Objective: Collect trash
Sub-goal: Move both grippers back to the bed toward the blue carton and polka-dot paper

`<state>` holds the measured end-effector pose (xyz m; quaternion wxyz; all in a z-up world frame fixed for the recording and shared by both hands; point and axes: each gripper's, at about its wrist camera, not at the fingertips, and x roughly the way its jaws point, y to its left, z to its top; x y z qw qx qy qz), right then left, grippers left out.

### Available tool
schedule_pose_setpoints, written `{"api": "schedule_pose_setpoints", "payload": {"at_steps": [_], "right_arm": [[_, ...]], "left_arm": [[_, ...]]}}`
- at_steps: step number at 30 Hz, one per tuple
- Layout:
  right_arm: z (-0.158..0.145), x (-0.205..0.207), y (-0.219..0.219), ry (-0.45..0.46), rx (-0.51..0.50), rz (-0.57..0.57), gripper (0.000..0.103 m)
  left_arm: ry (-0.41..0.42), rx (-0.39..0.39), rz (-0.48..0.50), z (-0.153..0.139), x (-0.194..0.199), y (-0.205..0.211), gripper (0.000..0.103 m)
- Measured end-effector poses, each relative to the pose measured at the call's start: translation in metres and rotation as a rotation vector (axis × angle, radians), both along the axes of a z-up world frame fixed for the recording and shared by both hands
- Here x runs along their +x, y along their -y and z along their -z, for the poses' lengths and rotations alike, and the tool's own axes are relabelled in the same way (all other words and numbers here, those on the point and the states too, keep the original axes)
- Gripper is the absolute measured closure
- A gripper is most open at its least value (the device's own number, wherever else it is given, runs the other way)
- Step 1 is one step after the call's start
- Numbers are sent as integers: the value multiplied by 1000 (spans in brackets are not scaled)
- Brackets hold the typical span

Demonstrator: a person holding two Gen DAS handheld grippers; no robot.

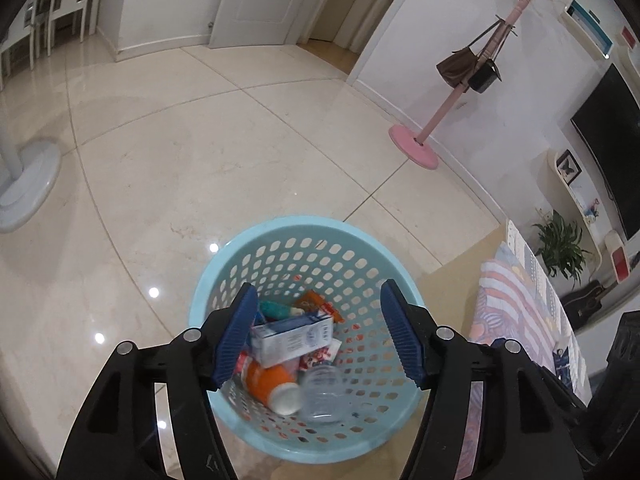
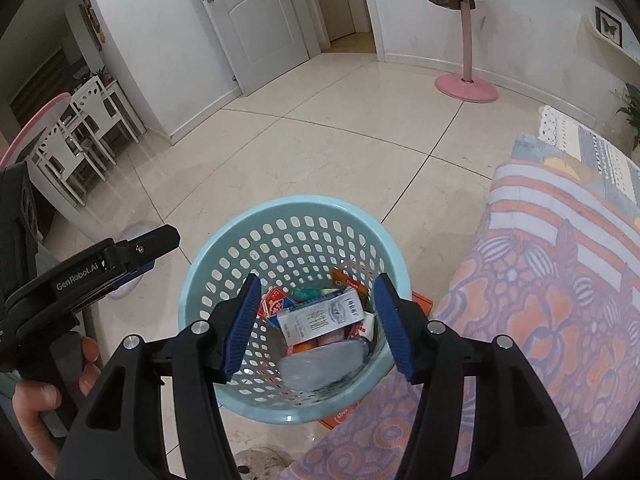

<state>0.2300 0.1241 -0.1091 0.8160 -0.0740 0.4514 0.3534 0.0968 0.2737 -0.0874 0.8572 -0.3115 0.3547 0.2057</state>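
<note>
A light blue perforated basket [image 1: 280, 232] stands on the tiled floor; it also shows in the right wrist view [image 2: 288, 206]. Inside lie a white carton [image 1: 292, 338], an orange bottle with a white cap [image 1: 268, 384], a clear plastic cup [image 1: 322, 392], a teal tube [image 1: 278, 309] and red wrappers. The right wrist view shows the carton [image 2: 320, 318] and a clear bottle [image 2: 320, 364]. My left gripper [image 1: 318, 294] is open and empty above the basket. My right gripper [image 2: 316, 284] is open and empty above it too. The left gripper also shows from the side in the right wrist view [image 2: 132, 256].
A patterned orange and lilac blanket [image 2: 560, 280] lies right of the basket. An orange box [image 2: 424, 302] sits under the basket's right side. A pink coat stand [image 1: 416, 148] with bags stands by the wall. A white fan base [image 1: 28, 184] is at left.
</note>
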Motion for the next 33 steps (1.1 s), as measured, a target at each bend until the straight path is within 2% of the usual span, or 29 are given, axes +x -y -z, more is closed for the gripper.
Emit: {"api": "schedule_pose_setpoints", "payload": {"at_steps": [5, 10, 16, 23, 25, 29, 33], "right_arm": [[-3, -3, 5, 3, 7, 1, 48], [-20, -7, 20, 30, 22, 15, 48], [-53, -4, 54, 72, 52, 66, 48], [-109, 6, 123, 179, 78, 165, 48], [-121, 10, 148, 206, 79, 203, 44], [-136, 24, 204, 262, 40, 280, 41], [-142, 44, 258, 292, -4, 364, 40]], "left_arm": [[7, 14, 16, -3, 1, 3, 41], [38, 48, 45, -16, 3, 14, 41], [133, 54, 126, -48, 10, 40, 41], [237, 61, 291, -84, 26, 102, 41], [257, 53, 353, -91, 33, 126, 41], [275, 50, 483, -97, 48, 175, 41], [257, 90, 598, -99, 66, 228, 41]]}}
